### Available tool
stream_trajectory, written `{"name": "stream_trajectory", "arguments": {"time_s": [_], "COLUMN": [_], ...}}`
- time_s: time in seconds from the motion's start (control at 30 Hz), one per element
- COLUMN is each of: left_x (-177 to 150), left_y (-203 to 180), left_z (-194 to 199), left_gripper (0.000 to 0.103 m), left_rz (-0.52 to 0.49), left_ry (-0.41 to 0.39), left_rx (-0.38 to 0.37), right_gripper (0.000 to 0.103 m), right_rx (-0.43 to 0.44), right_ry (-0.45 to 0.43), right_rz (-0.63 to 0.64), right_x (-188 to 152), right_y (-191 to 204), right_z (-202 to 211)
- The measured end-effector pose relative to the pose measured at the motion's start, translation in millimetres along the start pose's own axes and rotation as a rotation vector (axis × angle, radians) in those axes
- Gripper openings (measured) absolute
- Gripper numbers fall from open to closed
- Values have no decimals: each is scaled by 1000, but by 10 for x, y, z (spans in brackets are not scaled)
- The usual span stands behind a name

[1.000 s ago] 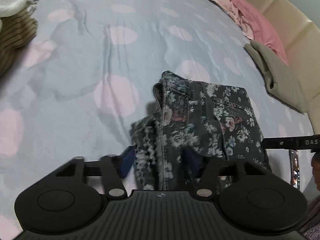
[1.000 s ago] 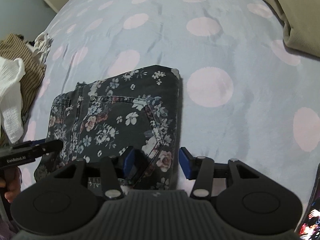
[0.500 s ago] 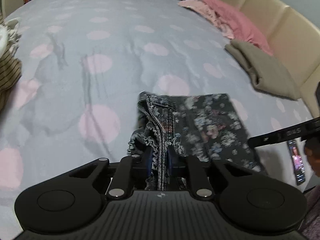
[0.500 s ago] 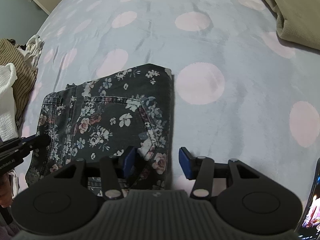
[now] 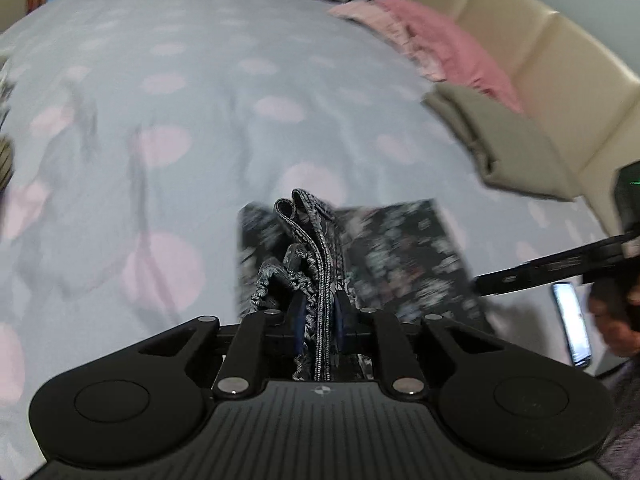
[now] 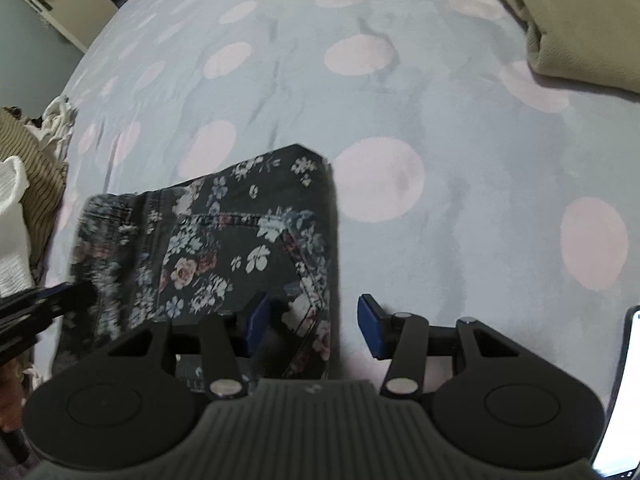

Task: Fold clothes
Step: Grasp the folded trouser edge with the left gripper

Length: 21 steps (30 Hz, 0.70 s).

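Note:
Folded dark floral jeans lie on the grey bed cover with pink dots. My left gripper is shut on the left edge of the jeans and lifts that bunched edge off the bed. My right gripper is open, its fingers straddling the near right edge of the jeans, low over them. The left gripper's tip shows at the left of the right wrist view; the right gripper shows at the right of the left wrist view.
A folded olive garment and pink clothes lie near the beige headboard. A striped and white clothes pile sits at the left. A phone lies at the bed's near right edge.
My left gripper closed on the jeans' left edge and raised it, tilting the view up. The right gripper stayed open over the right edge and shifted slightly.

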<state>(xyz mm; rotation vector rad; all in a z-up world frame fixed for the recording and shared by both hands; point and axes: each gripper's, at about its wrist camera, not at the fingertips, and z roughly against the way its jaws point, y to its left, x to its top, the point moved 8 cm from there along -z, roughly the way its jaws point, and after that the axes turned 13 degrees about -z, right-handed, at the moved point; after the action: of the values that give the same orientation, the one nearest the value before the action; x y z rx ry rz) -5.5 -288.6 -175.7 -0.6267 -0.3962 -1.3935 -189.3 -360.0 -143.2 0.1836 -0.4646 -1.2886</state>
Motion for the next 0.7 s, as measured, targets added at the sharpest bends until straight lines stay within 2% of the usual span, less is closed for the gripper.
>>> {"name": "stream_trajectory", "arguments": {"time_s": [0.13, 0.3, 0.37, 0.4, 0.5, 0.7], "left_x": [-91, -110, -114, -120, -182, -344], "left_y": [130, 140, 134, 140, 164, 271], "left_z": [-61, -13, 40, 61, 46, -157], "left_gripper": [16, 35, 60, 63, 64, 65], "left_rz": [60, 81, 91, 93, 116, 235], "left_ry": [17, 29, 24, 16, 33, 83], "left_rx": [-5, 38, 46, 54, 47, -38], "right_gripper": [52, 53, 53, 54, 60, 63], "right_rx": [4, 13, 19, 22, 41, 94], "right_ry": [25, 34, 37, 38, 46, 53], "right_rz": [25, 38, 27, 22, 18, -49], "right_x": [-62, -101, -111, -117, -146, -238], "right_y": [15, -17, -53, -71, -113, -192], "right_z": [-54, -83, -75, -70, -65, -144]}}
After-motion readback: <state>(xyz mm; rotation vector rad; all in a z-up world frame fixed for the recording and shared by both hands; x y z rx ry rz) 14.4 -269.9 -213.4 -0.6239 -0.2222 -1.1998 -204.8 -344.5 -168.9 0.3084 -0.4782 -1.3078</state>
